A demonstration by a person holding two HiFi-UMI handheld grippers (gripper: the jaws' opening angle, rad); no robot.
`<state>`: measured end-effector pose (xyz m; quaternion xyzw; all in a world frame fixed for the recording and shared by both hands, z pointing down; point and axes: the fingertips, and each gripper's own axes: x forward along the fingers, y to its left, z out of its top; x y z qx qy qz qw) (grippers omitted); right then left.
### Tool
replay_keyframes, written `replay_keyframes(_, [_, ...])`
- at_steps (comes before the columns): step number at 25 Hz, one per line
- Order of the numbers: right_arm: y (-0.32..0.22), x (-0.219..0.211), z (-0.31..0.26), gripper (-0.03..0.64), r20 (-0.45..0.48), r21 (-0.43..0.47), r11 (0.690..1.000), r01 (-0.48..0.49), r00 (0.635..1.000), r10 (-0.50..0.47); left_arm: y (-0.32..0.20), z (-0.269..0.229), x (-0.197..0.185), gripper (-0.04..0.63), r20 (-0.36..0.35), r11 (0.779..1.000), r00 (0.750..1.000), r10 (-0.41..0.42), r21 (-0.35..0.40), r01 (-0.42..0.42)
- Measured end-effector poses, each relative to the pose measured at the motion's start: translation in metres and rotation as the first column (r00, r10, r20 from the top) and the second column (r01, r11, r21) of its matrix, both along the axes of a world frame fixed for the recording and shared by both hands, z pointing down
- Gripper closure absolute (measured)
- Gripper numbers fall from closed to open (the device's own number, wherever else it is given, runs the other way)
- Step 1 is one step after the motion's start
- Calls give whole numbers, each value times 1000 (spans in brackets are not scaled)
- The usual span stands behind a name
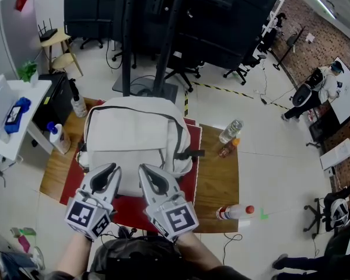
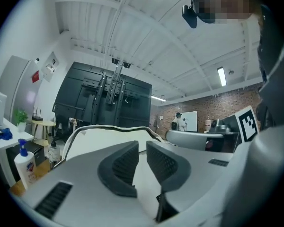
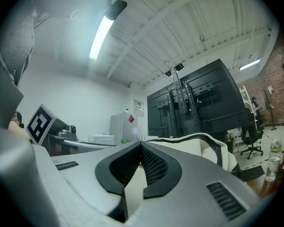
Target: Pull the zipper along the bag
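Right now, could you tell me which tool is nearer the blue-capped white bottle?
Left. The left tool is just right of the bottle; the right tool lies beyond it, farther right.

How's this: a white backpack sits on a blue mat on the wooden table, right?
No. The mat is red, not blue; the head view shows it. The white backpack does sit on it, on the wooden table.

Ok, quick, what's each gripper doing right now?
Left gripper: open, nothing between its jaws.
Right gripper: shut, holding nothing.
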<state>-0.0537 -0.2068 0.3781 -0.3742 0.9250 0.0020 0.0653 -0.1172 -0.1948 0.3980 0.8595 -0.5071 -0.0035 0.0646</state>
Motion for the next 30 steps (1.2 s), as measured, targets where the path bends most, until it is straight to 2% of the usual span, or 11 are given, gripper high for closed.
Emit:
replay_keyframes(2, [2,0,1,611,28,-23,1000,8,1000,-8,2,5,2,549,9,1000,1000,-6,-7,6])
replay_keyframes(4, [4,-1,2,612,40,-35,999,18,999,-16,3,9,2,565,9,1000,1000,-11,-16,11])
replay_keyframes(17, [0,-7,20,614,-38,-65,997,36,999,-39,-4,11,3,565,15,1000,1000,-3,-25,3])
replay_keyframes(30, [-8,1,30,614,-88,-87,996,-3,996,-5,-11,13,1,565,14,999,1000,-25,-42,26])
